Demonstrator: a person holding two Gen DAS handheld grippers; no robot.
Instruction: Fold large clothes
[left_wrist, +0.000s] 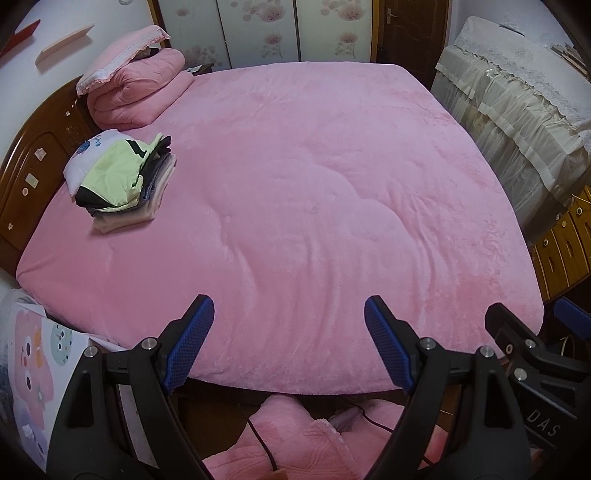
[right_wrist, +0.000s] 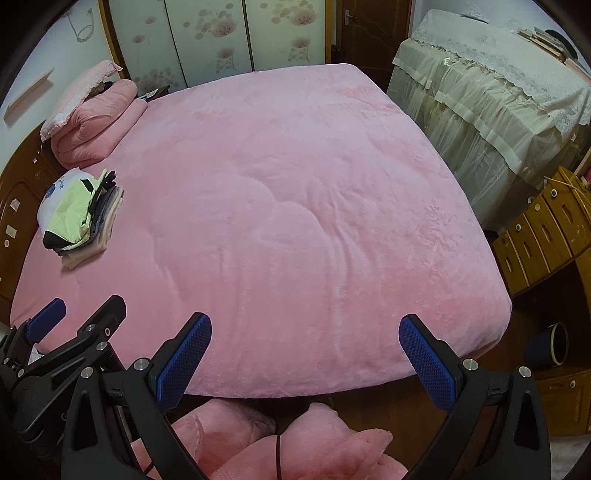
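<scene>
A stack of folded clothes (left_wrist: 122, 181) is seen lying on the pink bed (left_wrist: 314, 192) near the wooden headboard (left_wrist: 33, 173), just in front of a rolled pink quilt (left_wrist: 133, 92), so the folding appears to be largely done. No unfolded garment is spread on the bed, and whether more clothes wait out of sight cannot be told. Both tools are held over the near edge of the bed, well apart from the stack. The fingers of the left gripper (left_wrist: 288, 343) are spread wide with nothing between them, and those of the right gripper (right_wrist: 304, 358) are likewise apart and empty. In the left wrist view a printed sheet with cartoon figures (left_wrist: 37, 354) is shown at the bed's near corner, which is missing from the other view. In the right wrist view a dark bucket (right_wrist: 550, 343) on the floor and more of the wooden drawers (right_wrist: 543, 236) are shown instead.
</scene>
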